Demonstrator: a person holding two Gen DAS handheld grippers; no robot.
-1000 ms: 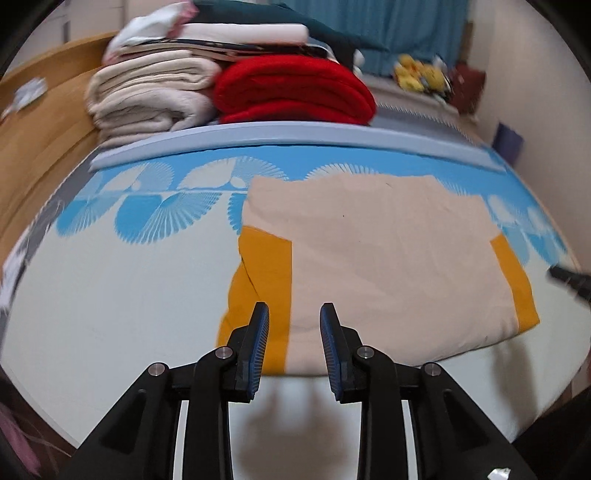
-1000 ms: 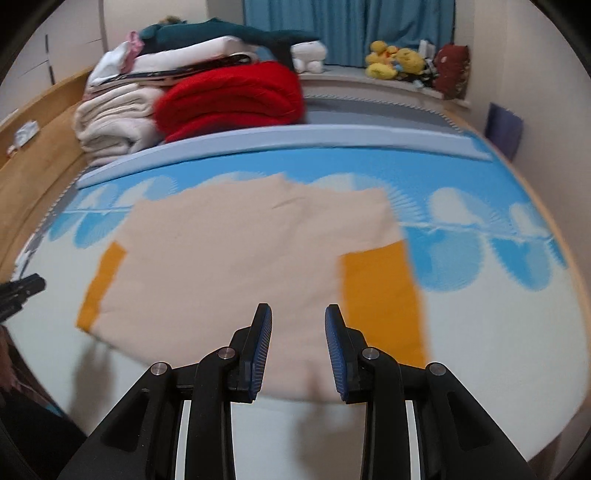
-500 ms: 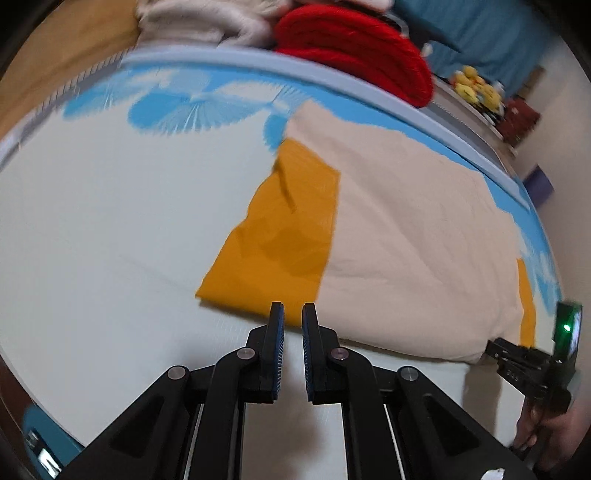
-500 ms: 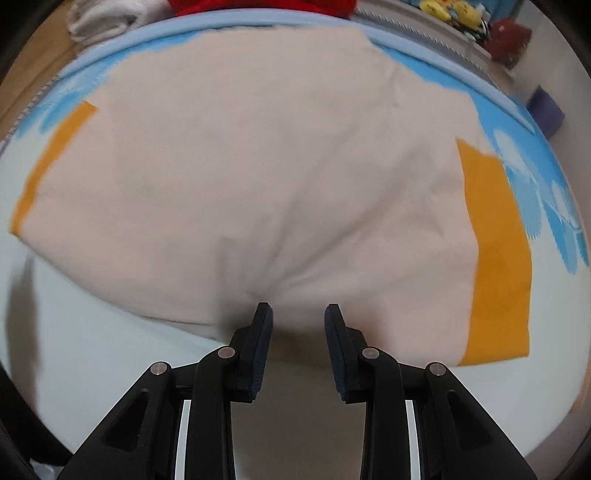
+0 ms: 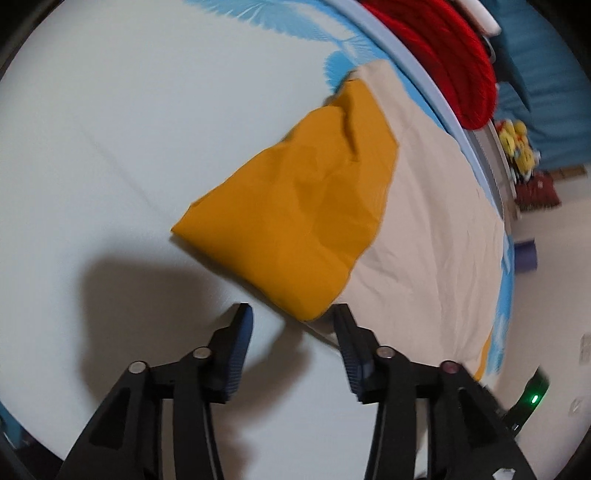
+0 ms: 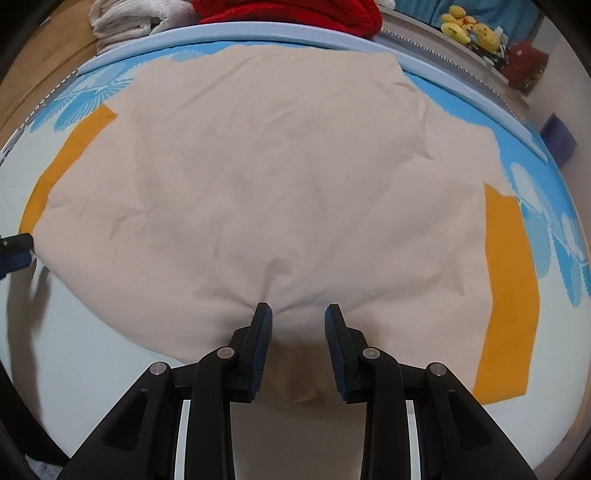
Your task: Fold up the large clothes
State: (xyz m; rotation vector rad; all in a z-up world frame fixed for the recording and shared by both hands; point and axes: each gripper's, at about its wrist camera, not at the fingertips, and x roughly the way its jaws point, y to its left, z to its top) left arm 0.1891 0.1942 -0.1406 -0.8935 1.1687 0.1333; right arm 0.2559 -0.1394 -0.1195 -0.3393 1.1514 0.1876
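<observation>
My left claw (image 5: 291,325) hangs just above the bed (image 5: 92,129), its jaws opening, with the near corner of the garment's orange sleeve (image 5: 295,221) lying between the tips but not pressed by either pad. The garment (image 6: 277,184) lies flat in front of me, cream body with an orange sleeve at each end, its long axis running side to side across the bed. My right claw (image 6: 298,321) sits at the middle of the near hem, jaws partly apart, and the cloth bunches up between them; from the wrist view I cannot tell whether the pads actually pinch it. I judge the left claw nearer to a clean grab, since that corner points straight at it. The bed cover is pale with blue leaf prints (image 6: 92,92) toward the far side. Beyond its edge sit a red blanket (image 5: 443,48), folded white linens (image 6: 129,18), yellow plush toys (image 6: 469,27) and a blue curtain (image 5: 546,74).
</observation>
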